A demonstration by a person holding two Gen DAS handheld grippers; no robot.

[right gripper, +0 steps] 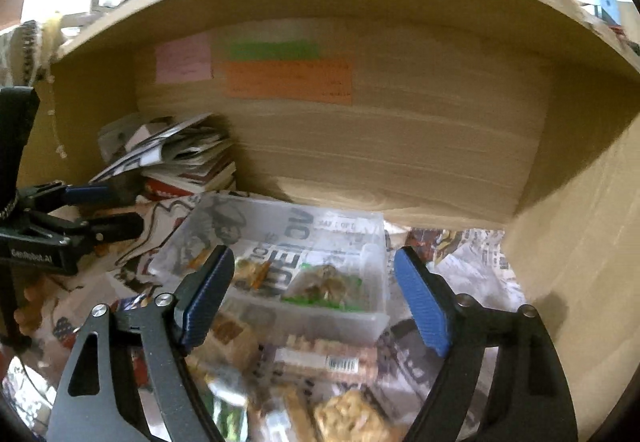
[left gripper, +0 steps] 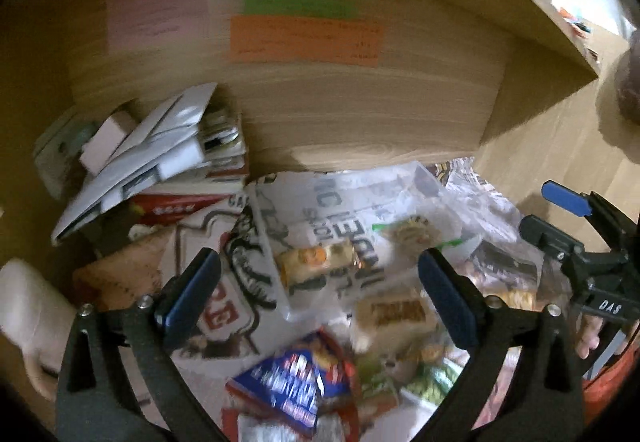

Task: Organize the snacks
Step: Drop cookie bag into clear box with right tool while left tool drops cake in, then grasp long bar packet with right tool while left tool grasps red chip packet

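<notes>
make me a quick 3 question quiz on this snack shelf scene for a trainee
1. True or false: the clear plastic bin already holds some wrapped snacks.
2. What colour is the widest paper note on the back wall? A) orange B) blue C) black
3. Fill in: the right gripper and the left gripper both have their jaws ____, with nothing clamped between them.

Key
1. True: two packets lie inside, one with green trim.
2. A
3. open
</notes>
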